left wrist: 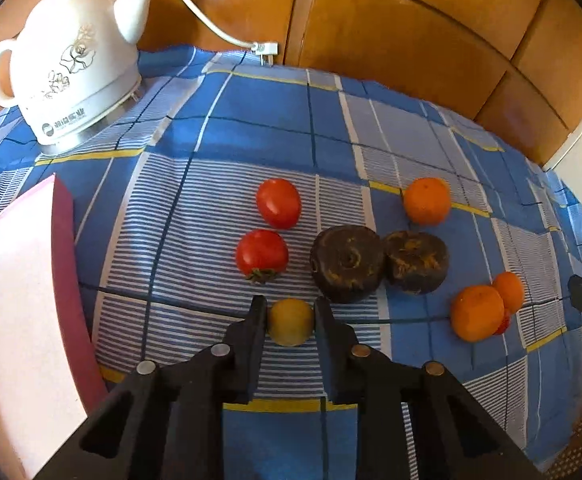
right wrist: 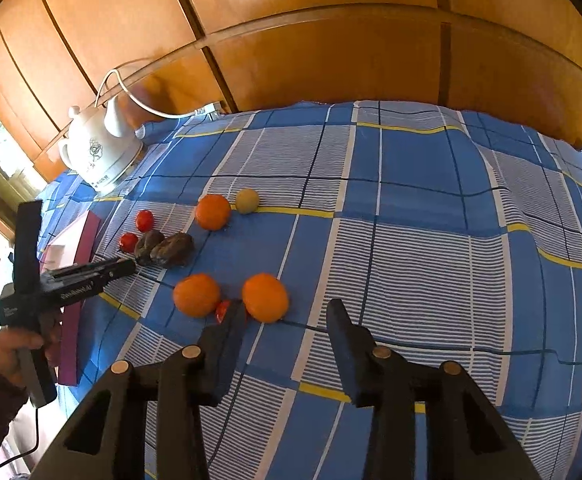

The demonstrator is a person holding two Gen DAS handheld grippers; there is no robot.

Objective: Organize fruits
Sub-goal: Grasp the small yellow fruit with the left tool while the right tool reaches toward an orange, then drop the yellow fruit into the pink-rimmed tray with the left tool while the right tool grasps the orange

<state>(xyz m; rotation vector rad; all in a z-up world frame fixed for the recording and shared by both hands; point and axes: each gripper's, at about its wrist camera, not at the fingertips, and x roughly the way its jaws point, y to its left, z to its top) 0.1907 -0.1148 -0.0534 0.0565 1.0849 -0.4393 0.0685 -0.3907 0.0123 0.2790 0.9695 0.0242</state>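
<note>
Between our left fingers: left gripper [left wrist: 291, 322] is closed onto a small yellow fruit [left wrist: 290, 322], just short of the two tomatoes [left wrist: 262, 254].
Near right: right gripper [right wrist: 287, 322] stands wide apart and holds nothing, just short of two oranges [right wrist: 265, 297] with a small red fruit [right wrist: 223, 310] between them.
Middle: two dark fruits [left wrist: 347, 262] touch each other beside the tomatoes; a third orange [left wrist: 427, 201] sits farther back.
Progress: we judge the sorting partly done, like beside like, strays left.
Far: white kettle [left wrist: 71, 64] on the checked cloth [left wrist: 251, 120].
Views differ: only the right wrist shows a second yellowish fruit [right wrist: 247, 201] by the far orange; only the left shows our grip.
</note>
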